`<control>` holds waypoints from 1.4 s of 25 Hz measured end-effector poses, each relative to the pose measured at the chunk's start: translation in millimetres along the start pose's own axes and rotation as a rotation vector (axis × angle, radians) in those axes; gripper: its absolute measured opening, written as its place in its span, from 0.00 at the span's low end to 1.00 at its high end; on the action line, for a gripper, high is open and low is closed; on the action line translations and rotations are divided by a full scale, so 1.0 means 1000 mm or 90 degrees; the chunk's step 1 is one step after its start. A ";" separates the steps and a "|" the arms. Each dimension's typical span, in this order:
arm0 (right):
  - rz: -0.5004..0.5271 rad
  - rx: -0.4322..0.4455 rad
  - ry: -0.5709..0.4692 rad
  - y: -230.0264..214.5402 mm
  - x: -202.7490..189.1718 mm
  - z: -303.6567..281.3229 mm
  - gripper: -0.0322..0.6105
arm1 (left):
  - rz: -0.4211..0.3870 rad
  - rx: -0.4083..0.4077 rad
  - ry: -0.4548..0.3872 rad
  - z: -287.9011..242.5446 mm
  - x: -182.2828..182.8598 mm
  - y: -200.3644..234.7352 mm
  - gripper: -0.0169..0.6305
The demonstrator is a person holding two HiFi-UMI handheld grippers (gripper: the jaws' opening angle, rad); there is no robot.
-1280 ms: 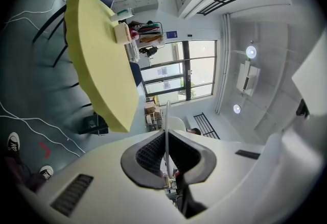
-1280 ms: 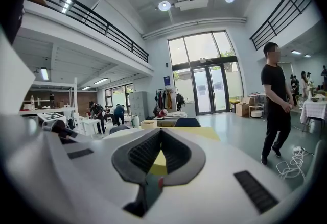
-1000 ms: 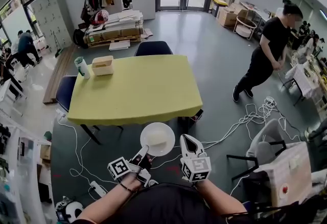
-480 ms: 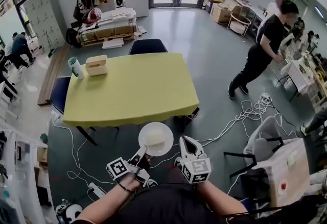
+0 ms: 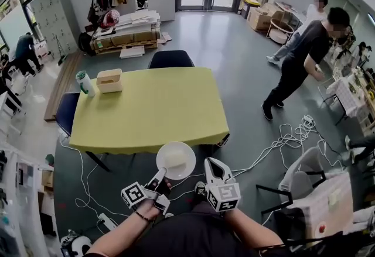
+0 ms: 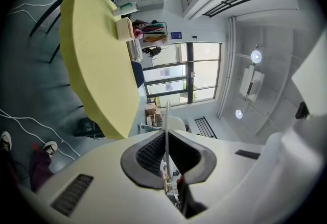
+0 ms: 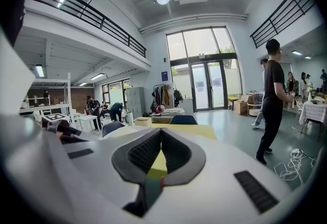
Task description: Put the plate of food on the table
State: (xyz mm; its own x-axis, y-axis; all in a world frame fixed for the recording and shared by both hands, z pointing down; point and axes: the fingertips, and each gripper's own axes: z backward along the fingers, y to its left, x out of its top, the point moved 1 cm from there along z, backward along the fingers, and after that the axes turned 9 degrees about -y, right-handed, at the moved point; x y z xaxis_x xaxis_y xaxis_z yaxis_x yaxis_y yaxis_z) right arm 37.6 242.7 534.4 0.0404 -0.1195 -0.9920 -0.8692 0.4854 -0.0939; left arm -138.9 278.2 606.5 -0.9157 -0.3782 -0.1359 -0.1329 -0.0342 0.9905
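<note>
**Q:** How was the plate (image 5: 176,160) held, and where was it in relation to the counter (image 5: 146,106)?

**A:** The plate's near rim was clamped edge-on between the jaws of the left tool (image 5: 160,178). The plate was held level just off the counter's near edge, above the floor and not resting on the yellow cloth. A pale portion of food (image 5: 174,160) was seen at its centre.

**Q:** And the right tool (image 5: 212,164)?

**A:** Its jaws were closed tip to tip, with nothing caught between them. It was held just off the counter's near edge, beside the plate but apart from it.

**Q:** What else was recorded around the counter?

**A:** A tan box (image 5: 109,81) and a green-and-white container (image 5: 86,83) were set close together at its far left corner. A dark chair (image 5: 170,59) was placed at its far side. Two standing people (image 5: 299,62) were seen well apart from it, off its right side, and white cables (image 5: 281,139) were spread on the floor off its near right corner.
</note>
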 end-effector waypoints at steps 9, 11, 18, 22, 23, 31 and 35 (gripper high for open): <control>-0.007 0.028 -0.010 -0.052 0.020 -0.058 0.07 | 0.027 -0.028 -0.036 -0.081 0.006 -0.021 0.06; -0.009 0.033 -0.010 -0.061 0.024 -0.066 0.07 | 0.027 -0.027 -0.039 -0.095 0.005 -0.023 0.06; -0.015 0.037 -0.005 -0.104 0.026 -0.090 0.07 | 0.030 -0.020 -0.049 -0.141 -0.001 -0.021 0.06; -0.016 0.045 -0.004 -0.127 0.028 -0.107 0.07 | 0.029 -0.013 -0.062 -0.166 -0.002 -0.018 0.06; -0.016 0.048 -0.004 -0.133 0.029 -0.111 0.07 | 0.028 -0.013 -0.066 -0.172 -0.002 -0.018 0.06; -0.015 0.089 -0.006 -0.168 0.039 -0.139 0.07 | 0.019 -0.004 -0.107 -0.210 -0.007 -0.027 0.06; -0.012 0.113 -0.003 -0.169 0.036 -0.152 0.07 | 0.017 0.002 -0.123 -0.216 -0.004 -0.026 0.06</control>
State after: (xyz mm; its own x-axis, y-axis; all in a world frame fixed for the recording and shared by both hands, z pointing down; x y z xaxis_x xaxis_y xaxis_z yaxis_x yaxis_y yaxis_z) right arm 111.3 24.4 527.4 0.0586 -0.1257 -0.9903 -0.7680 0.6281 -0.1251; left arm -49.8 80.5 585.1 -0.9747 -0.1940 -0.1111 -0.1085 -0.0243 0.9938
